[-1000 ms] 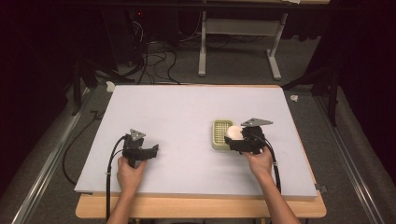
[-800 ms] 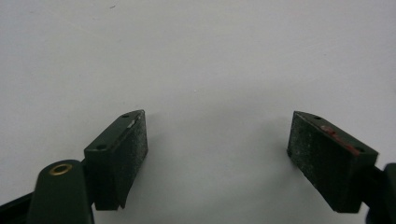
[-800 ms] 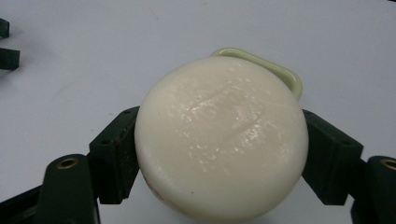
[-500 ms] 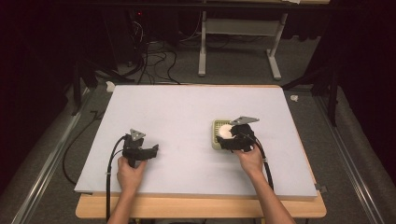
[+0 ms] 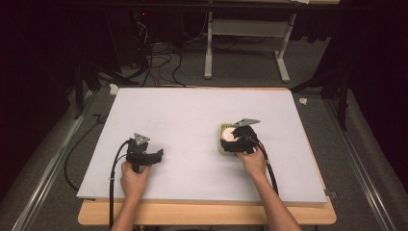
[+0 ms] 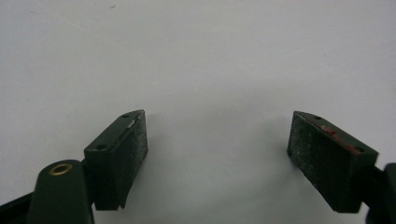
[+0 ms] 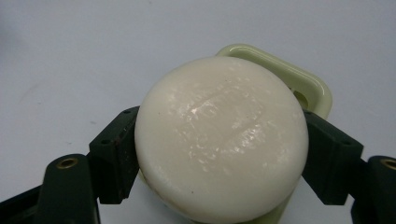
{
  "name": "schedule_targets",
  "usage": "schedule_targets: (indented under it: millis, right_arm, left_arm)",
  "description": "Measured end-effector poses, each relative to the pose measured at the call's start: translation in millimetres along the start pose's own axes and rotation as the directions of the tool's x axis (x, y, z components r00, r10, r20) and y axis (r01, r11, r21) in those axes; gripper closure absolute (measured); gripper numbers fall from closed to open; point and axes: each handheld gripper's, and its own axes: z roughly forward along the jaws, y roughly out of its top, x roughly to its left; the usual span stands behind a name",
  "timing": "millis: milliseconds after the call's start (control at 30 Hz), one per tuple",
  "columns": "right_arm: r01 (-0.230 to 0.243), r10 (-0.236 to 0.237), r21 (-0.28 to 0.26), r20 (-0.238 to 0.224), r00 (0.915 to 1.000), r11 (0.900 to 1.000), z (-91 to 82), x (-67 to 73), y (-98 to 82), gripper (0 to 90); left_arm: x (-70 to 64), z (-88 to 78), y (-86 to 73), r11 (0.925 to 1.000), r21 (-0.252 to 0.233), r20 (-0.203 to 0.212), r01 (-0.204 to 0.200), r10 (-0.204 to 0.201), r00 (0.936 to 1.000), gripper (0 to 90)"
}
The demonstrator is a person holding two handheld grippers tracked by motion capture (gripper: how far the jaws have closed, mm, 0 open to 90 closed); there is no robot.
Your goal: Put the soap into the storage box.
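Now we are carrying the round white soap bar (image 7: 222,140) over the pale green soap dish (image 7: 312,88); a second ago we were holding it off the dish's right edge, and since then we are bringing it leftward and a little lower, so that in the high view the bar (image 5: 228,134) is sitting above the dish (image 5: 222,147). We are judging that the placing is nearly at hand and only the lowering and letting go are left. It is looking smooth, glossy and domed, with faint scuffs on top, and wider than the dish corner peeking out behind it. Our right gripper (image 7: 222,158) is clamping it at both sides, jaws pressed against its rim. Farther out, our left gripper (image 6: 217,154) is resting with jaws spread and nothing between them, over the bare white worktop (image 5: 192,110)
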Motion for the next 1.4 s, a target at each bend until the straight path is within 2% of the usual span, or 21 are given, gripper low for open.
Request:
schedule_targets:
  millis: [500, 1033, 1167, 1400]
  right_arm:
    - [-0.039, 0.039, 0.037, 0.009, 0.9992, 0.999, 13.8, -8.6, 0.5, 24.5]
    - [-0.019, 0.019, 0.046, 0.019, 0.9997, 0.999, 16.8, -5.7, 0.9, 23.6]
    - [-0.04, 0.04, 0.0, 0.01, 0.9991, 0.999, 11.7, -7.9, 2.0, 22.1]
    - [-0.053, 0.053, -0.036, 0.003, 0.9986, 0.998, 2.3, -10.3, 3.0, 22.5]
  left_arm:
    - [0.0, 0.0, 0.0, 1.0, 0.0, 0.0, 0.0, 0.0, 1.0, 20.5]
    - [-0.3, 0.0, 0.0, 1.0, 0.0, -0.001, -0.001, 0.001, 1.0, 20.5]
    - [-0.3, 0.0, 0.0, 1.0, 0.0, -0.002, -0.002, 0.002, 1.0, 20.5]
    - [-0.3, 0.0, 0.0, 1.0, 0.0, -0.002, -0.002, 0.002, 1.0, 20.5]
